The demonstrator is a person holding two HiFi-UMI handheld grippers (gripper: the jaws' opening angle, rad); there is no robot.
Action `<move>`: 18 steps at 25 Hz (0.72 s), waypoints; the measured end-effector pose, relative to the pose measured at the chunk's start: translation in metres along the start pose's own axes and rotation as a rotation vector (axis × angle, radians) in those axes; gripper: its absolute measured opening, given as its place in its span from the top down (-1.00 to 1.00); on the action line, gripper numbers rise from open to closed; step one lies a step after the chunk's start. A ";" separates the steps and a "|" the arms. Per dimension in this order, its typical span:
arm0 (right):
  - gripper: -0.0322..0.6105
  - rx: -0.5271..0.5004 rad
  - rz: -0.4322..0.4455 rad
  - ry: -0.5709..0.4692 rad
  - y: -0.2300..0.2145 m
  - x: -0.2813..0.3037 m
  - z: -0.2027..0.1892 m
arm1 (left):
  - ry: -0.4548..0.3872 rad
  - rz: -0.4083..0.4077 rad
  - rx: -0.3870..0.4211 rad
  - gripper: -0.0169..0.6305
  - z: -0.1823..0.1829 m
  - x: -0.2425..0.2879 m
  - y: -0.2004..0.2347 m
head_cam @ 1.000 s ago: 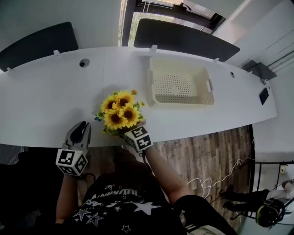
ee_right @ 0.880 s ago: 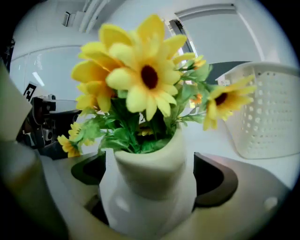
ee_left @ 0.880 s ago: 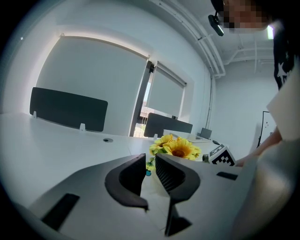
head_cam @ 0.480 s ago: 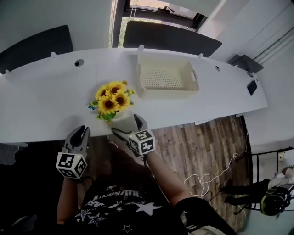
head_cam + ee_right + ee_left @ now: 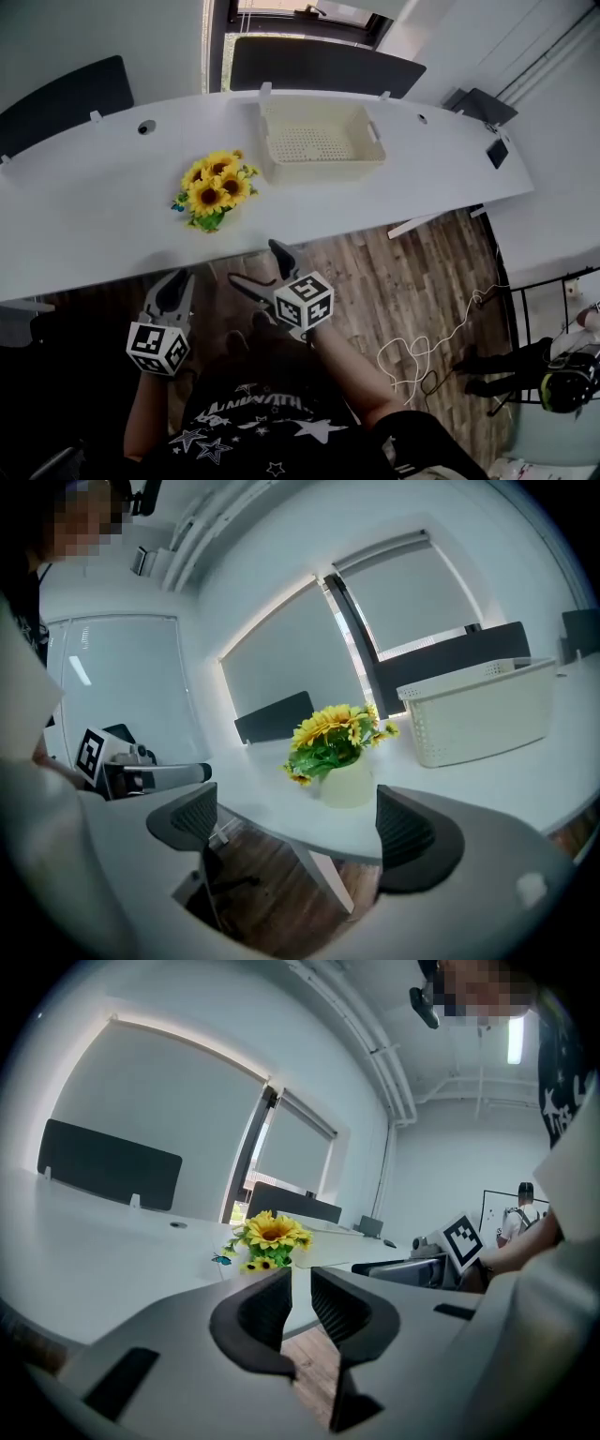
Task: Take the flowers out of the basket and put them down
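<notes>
Right gripper (image 5: 255,264), jaws wide and empty after closing slightly, had drawn back off the table (image 5: 94,225). Left gripper (image 5: 178,278), jaws a slit apart, held nothing. Flowers (image 5: 211,187) stood released beside the basket (image 5: 319,172): task apparently complete.

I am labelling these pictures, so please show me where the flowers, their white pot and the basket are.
flowers (image 5: 212,185): head view, on the yellow blooms.
pot (image 5: 347,782): right gripper view, on its front side.
basket (image 5: 323,172): head view, on its front wall.
</notes>
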State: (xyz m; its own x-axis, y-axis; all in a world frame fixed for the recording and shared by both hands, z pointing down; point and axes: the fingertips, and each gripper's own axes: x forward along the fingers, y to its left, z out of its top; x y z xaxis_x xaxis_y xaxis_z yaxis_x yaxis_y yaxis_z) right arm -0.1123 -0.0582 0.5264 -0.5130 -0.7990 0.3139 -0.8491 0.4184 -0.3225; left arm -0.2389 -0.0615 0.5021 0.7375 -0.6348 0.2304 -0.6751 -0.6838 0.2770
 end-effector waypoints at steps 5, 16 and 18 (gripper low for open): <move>-0.60 0.047 -0.017 -0.034 -0.003 -0.014 -0.004 | 0.011 -0.019 0.006 0.74 -0.005 0.005 -0.016; -0.45 0.044 0.057 -0.046 0.011 -0.085 -0.008 | -0.024 -0.007 0.071 0.74 0.003 0.000 -0.098; -0.39 0.048 0.075 -0.060 0.016 -0.104 -0.010 | -0.040 0.013 0.068 0.74 0.003 -0.010 -0.115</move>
State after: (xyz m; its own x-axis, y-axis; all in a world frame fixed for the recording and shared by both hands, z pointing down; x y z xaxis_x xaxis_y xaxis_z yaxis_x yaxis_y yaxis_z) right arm -0.0739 0.0353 0.4973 -0.5648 -0.7912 0.2343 -0.8011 0.4576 -0.3858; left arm -0.1683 0.0223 0.4648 0.7280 -0.6570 0.1960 -0.6856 -0.6971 0.2096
